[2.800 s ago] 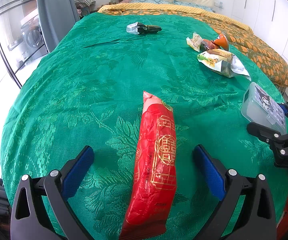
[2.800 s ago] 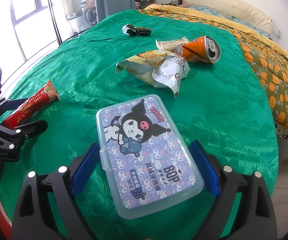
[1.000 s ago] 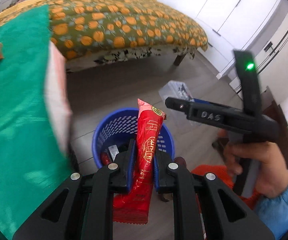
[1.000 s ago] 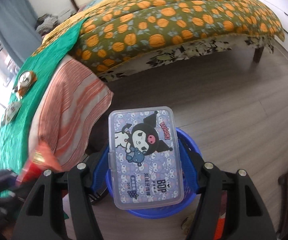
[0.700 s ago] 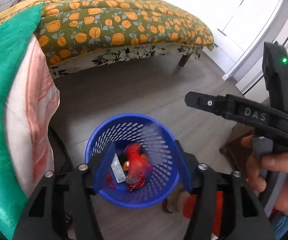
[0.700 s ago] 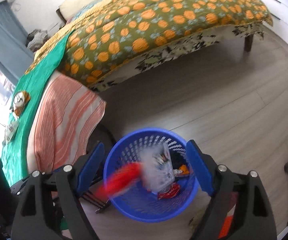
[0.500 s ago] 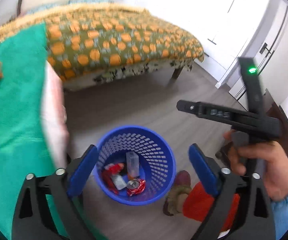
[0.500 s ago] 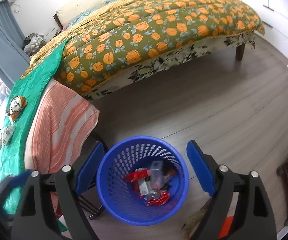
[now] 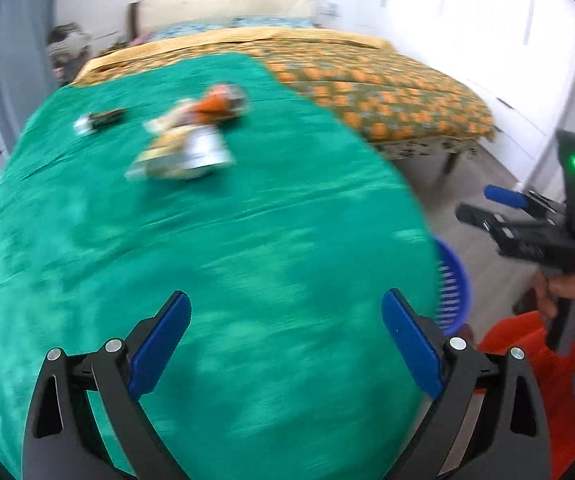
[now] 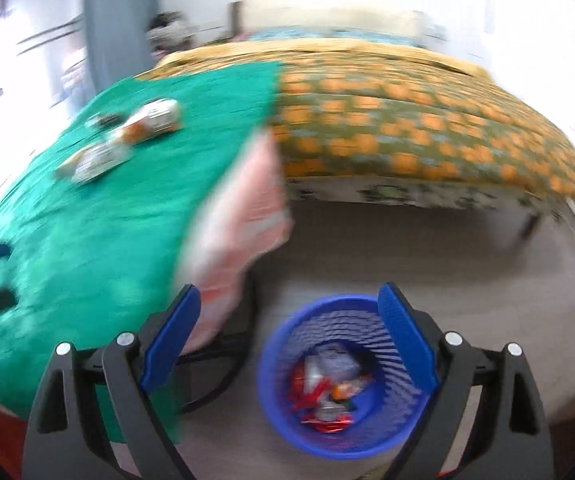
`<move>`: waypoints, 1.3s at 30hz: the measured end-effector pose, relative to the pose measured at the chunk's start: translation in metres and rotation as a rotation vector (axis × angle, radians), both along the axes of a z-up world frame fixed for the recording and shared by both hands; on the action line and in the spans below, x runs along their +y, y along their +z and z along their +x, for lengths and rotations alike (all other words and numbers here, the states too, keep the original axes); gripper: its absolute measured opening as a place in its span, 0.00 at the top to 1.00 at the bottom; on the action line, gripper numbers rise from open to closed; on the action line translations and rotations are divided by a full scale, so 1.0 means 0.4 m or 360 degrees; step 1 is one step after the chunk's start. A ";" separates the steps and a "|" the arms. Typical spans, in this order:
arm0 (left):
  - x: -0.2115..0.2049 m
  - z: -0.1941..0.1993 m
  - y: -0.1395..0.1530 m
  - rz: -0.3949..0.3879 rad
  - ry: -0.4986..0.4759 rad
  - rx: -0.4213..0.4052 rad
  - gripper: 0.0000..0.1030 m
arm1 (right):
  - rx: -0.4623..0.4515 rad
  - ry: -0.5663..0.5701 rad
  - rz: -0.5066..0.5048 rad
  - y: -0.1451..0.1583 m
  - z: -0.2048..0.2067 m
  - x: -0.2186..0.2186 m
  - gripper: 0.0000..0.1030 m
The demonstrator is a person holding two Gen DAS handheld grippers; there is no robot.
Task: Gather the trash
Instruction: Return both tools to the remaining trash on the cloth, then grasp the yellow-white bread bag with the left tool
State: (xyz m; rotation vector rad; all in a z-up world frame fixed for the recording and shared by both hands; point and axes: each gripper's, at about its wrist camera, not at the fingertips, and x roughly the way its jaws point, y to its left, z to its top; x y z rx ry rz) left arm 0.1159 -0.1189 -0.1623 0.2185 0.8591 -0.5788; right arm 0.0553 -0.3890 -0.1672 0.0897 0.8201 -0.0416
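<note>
Your left gripper (image 9: 285,336) hangs over the green brocade cover (image 9: 207,240), its blue-padded fingers spread wide with nothing between them. Your right gripper (image 10: 289,332) is just as wide and just as bare, and it looks down at the round blue basket (image 10: 283,412) of perforated plastic that stands on the pale wood-grain floor (image 10: 427,248) beside the bed.

Inside the basket lies a jumble of crinkled red wrappers and a clear plastic piece; motion blur hides finer detail. The remaining trash (image 9: 185,148) sits well up the green cover: a crumpled foil-lined snack bag with a crushed orange can (image 9: 217,102) touching its far side, and a small dark wrapper (image 9: 101,118) apart to the left. A pink-striped cloth (image 10: 243,216) droops off the cover's edge beside the olive quilt printed with orange shapes (image 10: 407,128).

Half a second ago your left gripper faced the basket; now it has swung back toward the bed, so only a sliver of the basket's rim shows at the cover's right edge. Your right gripper has tilted up, yet the basket stays between its fingers
</note>
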 end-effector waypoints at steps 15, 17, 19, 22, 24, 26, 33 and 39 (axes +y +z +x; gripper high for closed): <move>0.113 0.324 0.119 -0.0101 0.0139 0.0088 0.07 | 0.0099 0.0458 -0.0034 -0.022 0.162 0.472 0.11; 0.059 0.384 0.100 -0.0056 0.0087 0.0186 0.07 | 0.0099 0.0452 -0.0041 -0.025 0.173 0.479 0.09; 0.009 0.418 0.083 -0.0011 0.0072 0.0237 0.07 | 0.0104 0.0453 -0.0041 -0.025 0.180 0.479 0.08; -0.061 0.466 0.051 0.0100 0.0064 0.0294 0.07 | 0.0106 0.0452 -0.0033 -0.027 0.186 0.477 0.08; -0.095 0.496 0.020 0.0210 0.0090 0.0311 0.07 | 0.0103 0.0447 -0.0039 -0.028 0.187 0.477 0.08; -0.105 0.516 -0.008 0.0298 0.0141 0.0326 0.07 | 0.0103 0.0444 -0.0035 -0.029 0.191 0.479 0.08; -0.088 0.527 -0.044 0.0288 0.0193 0.0350 0.28 | 0.0102 0.0443 -0.0037 -0.029 0.192 0.482 0.08; -0.014 0.483 -0.002 0.0173 0.0203 0.0246 0.47 | 0.0102 0.0443 -0.0034 -0.030 0.186 0.477 0.08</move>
